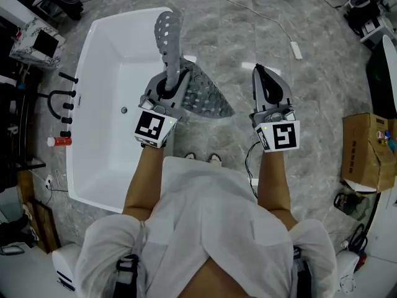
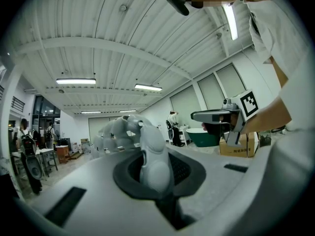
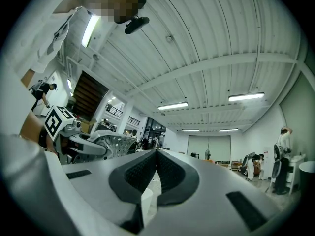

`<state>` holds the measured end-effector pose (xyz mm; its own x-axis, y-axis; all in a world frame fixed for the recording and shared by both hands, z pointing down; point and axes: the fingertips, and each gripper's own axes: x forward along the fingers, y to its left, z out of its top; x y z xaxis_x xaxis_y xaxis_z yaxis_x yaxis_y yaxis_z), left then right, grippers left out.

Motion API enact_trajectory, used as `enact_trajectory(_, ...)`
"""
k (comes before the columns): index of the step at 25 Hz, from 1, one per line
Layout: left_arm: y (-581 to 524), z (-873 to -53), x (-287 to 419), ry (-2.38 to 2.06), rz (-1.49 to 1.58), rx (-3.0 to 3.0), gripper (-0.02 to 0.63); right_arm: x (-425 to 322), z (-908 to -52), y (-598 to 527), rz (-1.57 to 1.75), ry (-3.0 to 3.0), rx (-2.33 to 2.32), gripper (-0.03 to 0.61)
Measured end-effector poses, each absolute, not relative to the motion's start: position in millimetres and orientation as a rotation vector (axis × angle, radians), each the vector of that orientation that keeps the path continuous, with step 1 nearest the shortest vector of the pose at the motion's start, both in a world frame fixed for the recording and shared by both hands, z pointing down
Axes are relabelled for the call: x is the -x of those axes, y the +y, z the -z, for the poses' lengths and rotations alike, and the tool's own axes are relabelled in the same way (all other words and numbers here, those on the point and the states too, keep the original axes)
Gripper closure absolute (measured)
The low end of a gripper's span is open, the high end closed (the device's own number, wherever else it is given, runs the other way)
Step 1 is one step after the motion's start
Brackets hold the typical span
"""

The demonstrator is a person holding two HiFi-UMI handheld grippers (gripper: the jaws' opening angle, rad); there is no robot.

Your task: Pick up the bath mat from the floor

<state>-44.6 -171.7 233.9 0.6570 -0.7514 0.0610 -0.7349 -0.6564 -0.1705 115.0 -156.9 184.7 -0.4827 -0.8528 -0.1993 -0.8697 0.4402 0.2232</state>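
The grey bath mat [image 1: 169,33], full of round holes, is lifted off the floor. One end stands up over the bathtub and the rest [image 1: 208,95] droops to the right over the tub's edge. My left gripper [image 1: 170,81] is shut on a fold of it. In the left gripper view the pinched fold [image 2: 153,154] rises between the jaws of the left gripper [image 2: 156,178]. My right gripper [image 1: 260,72] is held beside it, shut and empty. In the right gripper view the pads of the right gripper [image 3: 156,157] meet with nothing between them, and the mat [image 3: 109,142] shows at the left.
A white bathtub [image 1: 87,166] lies to the left below the mat, with a black faucet [image 1: 61,98] and a red-and-white bottle [image 1: 59,141] beside it. The floor is grey marble. A cardboard box [image 1: 365,148] stands at the right and a power strip [image 1: 296,49] lies farther off.
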Motion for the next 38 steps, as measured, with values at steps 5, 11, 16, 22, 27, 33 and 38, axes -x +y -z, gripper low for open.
enact_trajectory(5,-171,-232,47,1.21,0.16,2.713,0.589,-113,-184,-153,-0.471,2.612,1.567,0.552)
enact_trajectory(11,-171,-231,48,1.234,0.18,2.729,0.589,-114,-181,-154,-0.476,2.611,1.569,0.552)
enact_trajectory(16,-168,-235,48,1.238,0.186,2.735,0.589,-111,-183,-151,-0.486,2.61,1.558,0.552)
enact_trajectory(22,-170,-234,47,1.233,0.189,2.735,0.589,-114,-171,-147,-0.464,2.558,1.475,0.551)
enact_trajectory(27,-169,-232,47,1.234,0.182,2.729,0.589,-112,-167,-144,-0.511,2.569,1.463,0.552)
enact_trajectory(33,-167,-229,47,1.236,0.18,2.725,0.589,-113,-164,-136,-0.56,2.595,1.455,0.552)
enact_trajectory(38,-168,-228,49,1.237,0.179,2.719,0.589,-110,-161,-134,-0.585,2.6,1.453,0.552)
